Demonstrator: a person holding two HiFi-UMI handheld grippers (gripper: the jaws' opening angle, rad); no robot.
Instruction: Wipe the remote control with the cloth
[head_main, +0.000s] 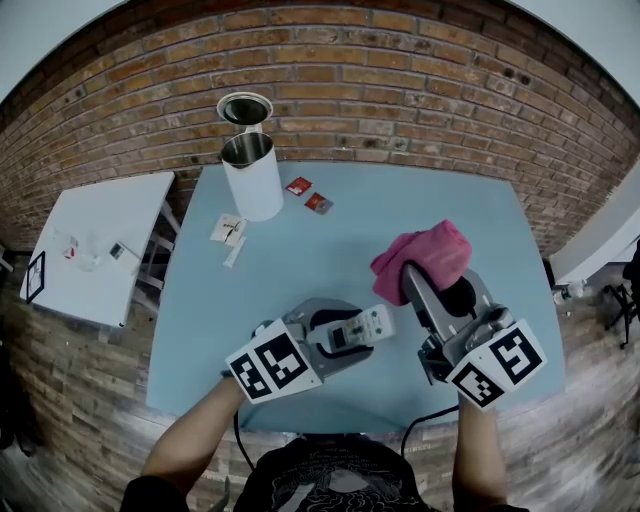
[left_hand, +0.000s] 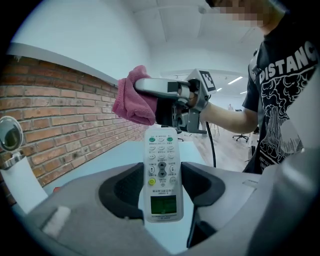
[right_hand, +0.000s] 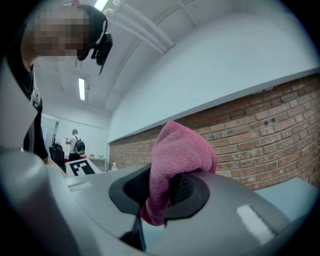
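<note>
My left gripper (head_main: 362, 335) is shut on a white remote control (head_main: 362, 327), held above the blue table (head_main: 330, 260). In the left gripper view the remote (left_hand: 162, 172) sticks out between the jaws, buttons and small green screen facing the camera. My right gripper (head_main: 432, 285) is shut on a pink cloth (head_main: 424, 257), which bunches out past its tips. In the right gripper view the cloth (right_hand: 177, 162) is pinched between the dark pads and stands up above them. The left gripper view shows the right gripper (left_hand: 161, 100) with the cloth (left_hand: 134, 97) just beyond the remote's far end, apart from it.
A white cylinder bin (head_main: 252, 172) with an open metal lid stands at the table's far left. Two red packets (head_main: 308, 194) and some white paper slips (head_main: 229, 235) lie near it. A white side table (head_main: 95, 245) stands to the left, a brick wall (head_main: 400, 90) behind.
</note>
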